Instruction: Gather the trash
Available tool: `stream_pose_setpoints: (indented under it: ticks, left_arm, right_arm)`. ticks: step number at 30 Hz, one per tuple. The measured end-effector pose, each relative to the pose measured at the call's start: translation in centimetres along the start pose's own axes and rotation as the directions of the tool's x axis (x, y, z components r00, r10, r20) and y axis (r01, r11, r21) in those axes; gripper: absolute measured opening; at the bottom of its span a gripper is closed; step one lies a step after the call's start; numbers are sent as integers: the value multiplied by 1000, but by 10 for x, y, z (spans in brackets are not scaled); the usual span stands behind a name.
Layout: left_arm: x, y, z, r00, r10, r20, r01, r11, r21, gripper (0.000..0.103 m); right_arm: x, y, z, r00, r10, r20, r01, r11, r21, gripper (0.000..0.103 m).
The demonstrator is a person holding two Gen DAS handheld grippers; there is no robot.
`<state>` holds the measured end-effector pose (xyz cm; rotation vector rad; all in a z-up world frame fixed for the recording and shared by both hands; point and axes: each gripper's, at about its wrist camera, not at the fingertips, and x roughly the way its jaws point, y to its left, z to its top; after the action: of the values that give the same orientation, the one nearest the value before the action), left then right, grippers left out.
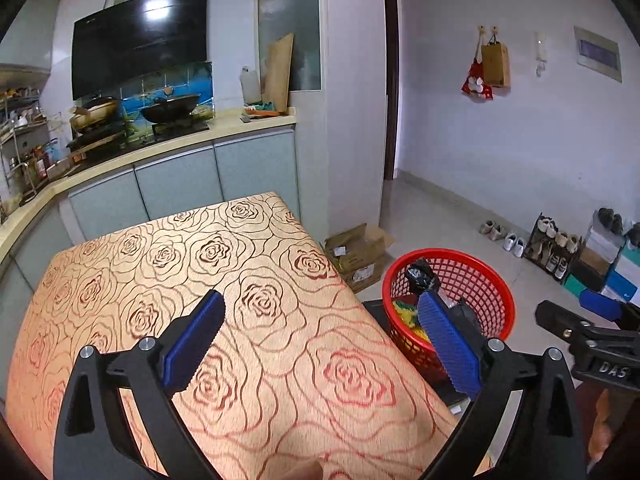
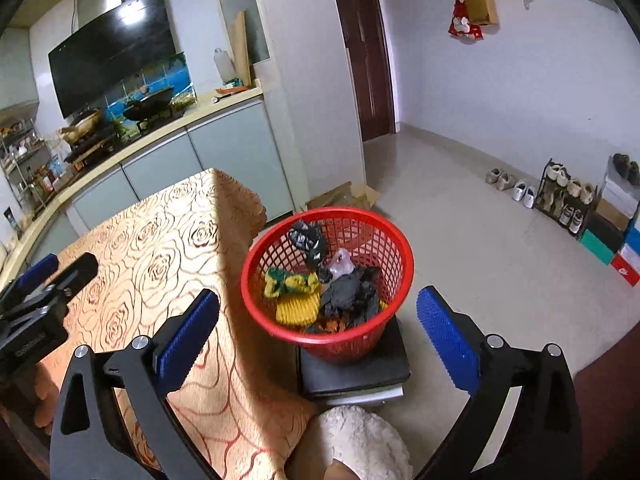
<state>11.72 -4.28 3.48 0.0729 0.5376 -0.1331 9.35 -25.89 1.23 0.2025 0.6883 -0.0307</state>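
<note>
Holding both grippers wide open and empty: your left gripper (image 1: 320,340) over the table (image 1: 168,280) beside the basket (image 2: 260,260), your right gripper (image 2: 318,340) above the basket; trash (image 2: 320,288) lies inside it.

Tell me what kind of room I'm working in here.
Most likely a home kitchen that opens onto an entry hall. A wok sits on the stove under a black range hood, a cloth-covered table stands nearby, and a shoe rack lines the far wall.
</note>
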Motion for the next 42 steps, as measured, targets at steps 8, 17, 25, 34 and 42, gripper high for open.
stream_pose_setpoints:
  ticks: [8,17,25,34,42]
  left_arm:
    - [-24,6,-19,1000,3,13,-3,1000,-18,94]
    - [-40,9,-30,1000,-7,19,8,1000,-18,94]
    - [-46,10,-41,1000,-17,1,17,1000,-15,94]
    - [-53,12,-44,1000,-24,12,24,1000,-8,94]
    - [-55,13,-46,1000,-25,15,25,1000,-17,94]
  right_arm:
    - [-23,10,-17,999,-27,21,28,999,-19,96]
    - [-47,13,-30,998,-47,49,47,999,-5,96]
    - [-56,13,-40,998,-43,45,43,999,11,96]
    - [-62,16,-42,997,-42,58,41,999,6,96]
    - [-64,20,-42,997,-41,62,41,999,-2,96]
